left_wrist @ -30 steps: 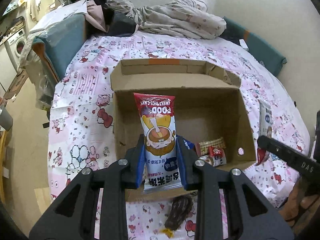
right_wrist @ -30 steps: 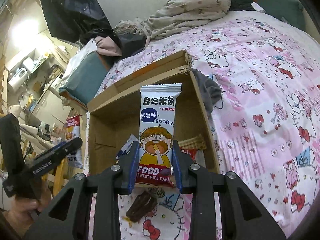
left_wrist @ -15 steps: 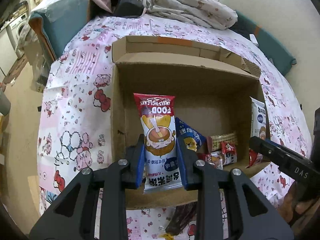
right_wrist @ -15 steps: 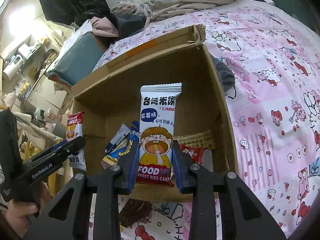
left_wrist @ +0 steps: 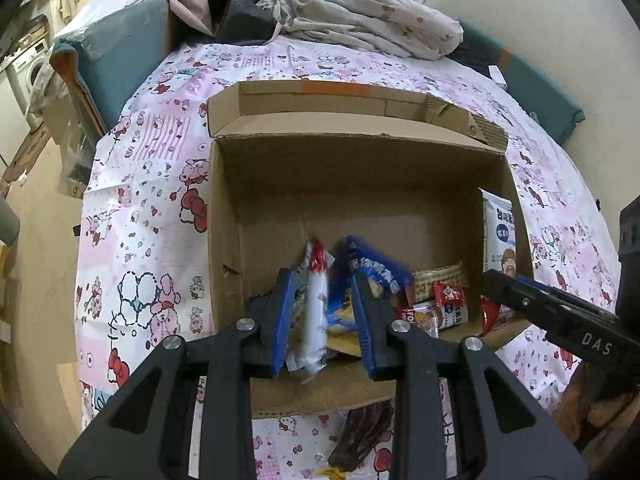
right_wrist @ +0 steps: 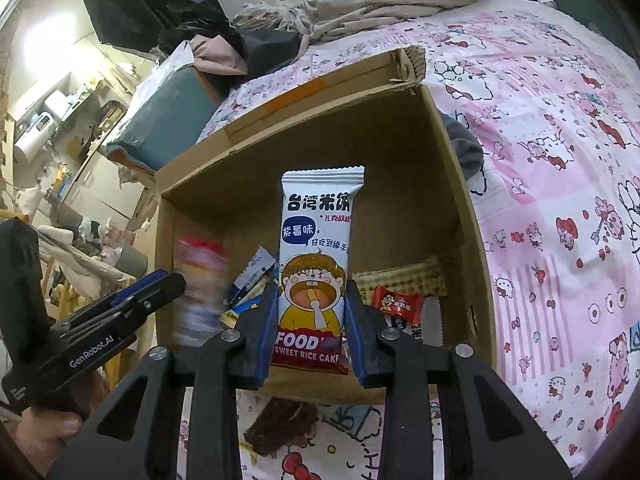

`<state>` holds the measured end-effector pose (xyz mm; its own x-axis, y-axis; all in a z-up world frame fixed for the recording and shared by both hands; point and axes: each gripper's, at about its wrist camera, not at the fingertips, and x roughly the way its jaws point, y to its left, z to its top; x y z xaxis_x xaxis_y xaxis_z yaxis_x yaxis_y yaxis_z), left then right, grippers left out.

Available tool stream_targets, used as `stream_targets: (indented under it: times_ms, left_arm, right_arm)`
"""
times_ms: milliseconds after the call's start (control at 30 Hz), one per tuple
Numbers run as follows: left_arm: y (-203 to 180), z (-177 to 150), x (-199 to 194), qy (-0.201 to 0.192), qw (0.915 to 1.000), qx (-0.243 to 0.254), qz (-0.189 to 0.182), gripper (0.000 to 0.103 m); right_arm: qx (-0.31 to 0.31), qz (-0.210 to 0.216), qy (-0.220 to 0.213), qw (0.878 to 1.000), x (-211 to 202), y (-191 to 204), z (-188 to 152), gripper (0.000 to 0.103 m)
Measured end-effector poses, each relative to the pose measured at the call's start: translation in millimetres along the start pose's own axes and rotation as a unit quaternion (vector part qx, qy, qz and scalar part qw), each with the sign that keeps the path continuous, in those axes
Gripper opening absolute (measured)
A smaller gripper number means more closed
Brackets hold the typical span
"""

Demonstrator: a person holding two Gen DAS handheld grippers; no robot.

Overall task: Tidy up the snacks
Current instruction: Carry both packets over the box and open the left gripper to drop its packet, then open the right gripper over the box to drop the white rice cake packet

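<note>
An open cardboard box (left_wrist: 360, 216) (right_wrist: 452, 184) sits on a pink patterned bedsheet. My left gripper (left_wrist: 320, 320) is open over the box's near edge; a red-and-white rice cake packet (left_wrist: 314, 312) is blurred, turned edge-on and loose between its fingers. In the right wrist view it shows as a blur (right_wrist: 198, 288) beside the left gripper (right_wrist: 136, 296). My right gripper (right_wrist: 310, 320) is shut on a white rice cake packet (right_wrist: 316, 264), held upright over the box. Several small snacks (left_wrist: 436, 300) lie inside the box.
A dark brown wrapped snack (left_wrist: 360, 436) (right_wrist: 280, 428) lies on the sheet in front of the box. Rumpled bedding (left_wrist: 360, 20) and a teal cushion (left_wrist: 120, 52) are beyond the box. The bed edge drops off to the left.
My left gripper has opened and let go of the red-and-white packet, which is dropping into the box. Both grippers moved closer over the box. The right keeps its packet.
</note>
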<state>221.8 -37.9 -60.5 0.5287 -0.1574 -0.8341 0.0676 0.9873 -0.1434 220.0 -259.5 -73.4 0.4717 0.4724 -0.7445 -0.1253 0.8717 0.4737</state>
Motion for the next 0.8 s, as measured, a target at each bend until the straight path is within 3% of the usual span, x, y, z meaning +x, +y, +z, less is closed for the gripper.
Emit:
stream_targets:
  times_ms: [67, 133, 167, 200, 233, 267, 300, 600, 800]
  left_arm:
    - [0, 0, 2, 0.004, 1.0, 0.003, 0.001, 0.028]
    - [-1, 0, 4, 0.012, 0.9999, 0.007, 0.003, 0.044]
    - [-1, 0, 3, 0.013, 0.9999, 0.007, 0.005, 0.059]
    - [-1, 0, 3, 0.014, 0.9999, 0.007, 0.005, 0.071]
    - [-2, 0, 1, 0.012, 0.9999, 0.006, 0.005, 0.075]
    - [-2, 0, 0, 0.01, 0.9999, 0.005, 0.005, 0.079]
    - [-2, -1, -2, 0.007, 0.9999, 0.005, 0.007, 0.08]
    - [1, -8, -18, -0.002, 1.0, 0.003, 0.007, 0.08]
    - [4, -16, -42, -0.007, 0.9998, 0.016, 0.006, 0.08]
  right_arm:
    - [0.007, 0.002, 0.004, 1.0, 2, -2, 0, 0.035]
    - [0.015, 0.01, 0.012, 1.0, 4, -3, 0, 0.035]
    - [0.015, 0.007, 0.013, 1.0, 5, -4, 0, 0.036]
    - [0.015, -0.001, 0.014, 1.0, 5, -3, 1, 0.042]
    - [0.015, -0.003, 0.013, 1.0, 4, -4, 1, 0.052]
    - [0.018, -0.004, 0.006, 1.0, 1, -4, 1, 0.072]
    - [0.019, -0.004, -0.006, 1.0, -3, -4, 1, 0.079]
    - [0.043, -0.005, -0.039, 0.998, -33, -13, -1, 0.079]
    - [0.067, 0.01, -0.034, 0.997, -54, -15, -15, 0.084]
